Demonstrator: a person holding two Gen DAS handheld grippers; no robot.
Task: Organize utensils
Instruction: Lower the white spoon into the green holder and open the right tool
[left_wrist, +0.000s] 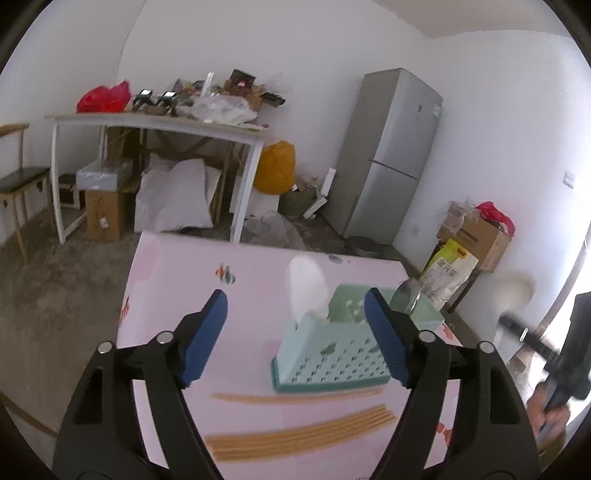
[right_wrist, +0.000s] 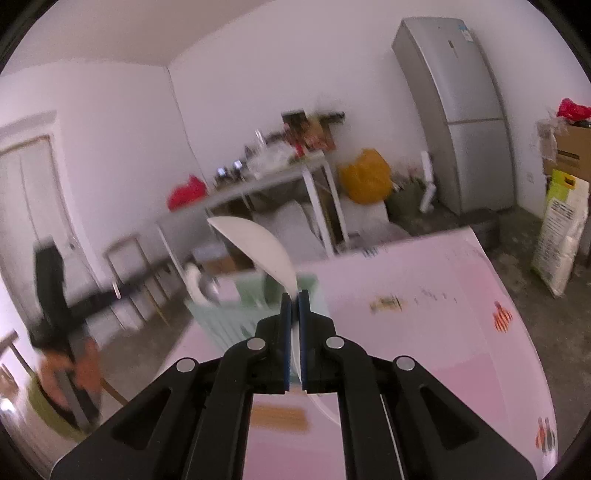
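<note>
A mint-green slotted basket (left_wrist: 332, 354) stands on the pink table (left_wrist: 177, 266). A white spoon (left_wrist: 306, 288) and a metal spoon (left_wrist: 406, 295) stand upright in it. My left gripper (left_wrist: 295, 295) is open in front of the basket, nothing between its blue pads (left_wrist: 205, 332). Below it lie wooden chopsticks: a single one (left_wrist: 295, 398) and a bundle (left_wrist: 295, 432). My right gripper (right_wrist: 294, 295) is shut on the handle of another white spoon (right_wrist: 258, 247), lifted above the table beside the basket (right_wrist: 229, 314). This spoon (left_wrist: 513, 291) shows blurred at the right edge of the left wrist view.
Beyond the table's far edge are a grey fridge (left_wrist: 391, 155), a white side table (left_wrist: 155, 125) piled with clutter, an orange bag (left_wrist: 275, 166) and white sacks (left_wrist: 173, 199) on the floor. A rice sack (left_wrist: 447, 273) and a cardboard box (left_wrist: 476, 236) stand at the right.
</note>
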